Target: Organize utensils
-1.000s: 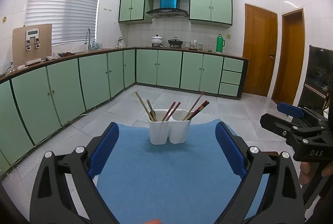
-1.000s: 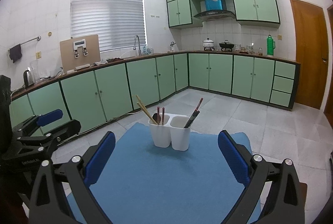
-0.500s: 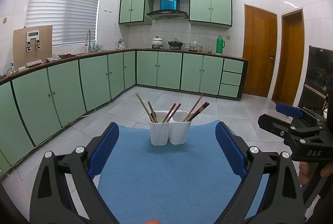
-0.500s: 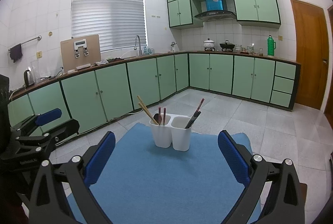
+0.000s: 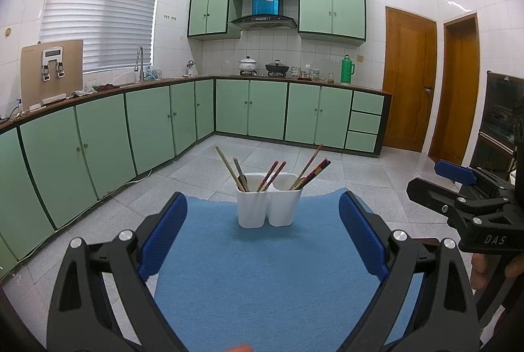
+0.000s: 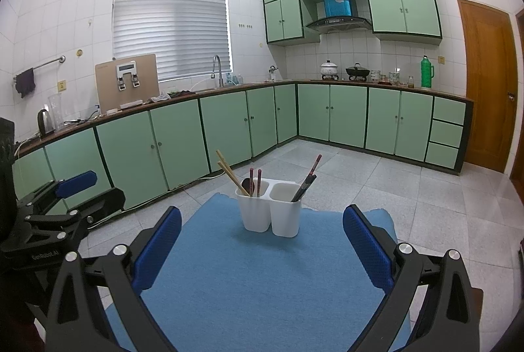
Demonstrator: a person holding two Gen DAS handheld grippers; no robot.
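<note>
At frame centre, a white 2-compartment holder (image 6: 269,209) with chopsticks (image 6: 231,175) stands on a blue mat (image 6: 255,280); the right gripper (image 6: 262,249) frames it below, jaws wide apart.

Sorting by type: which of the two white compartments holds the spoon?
The left compartment, which also holds the pale wooden chopsticks and a red pair. The right compartment has only chopsticks.

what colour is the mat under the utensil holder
Blue. The mat under the white utensil holder shows best in the right wrist view.
</note>
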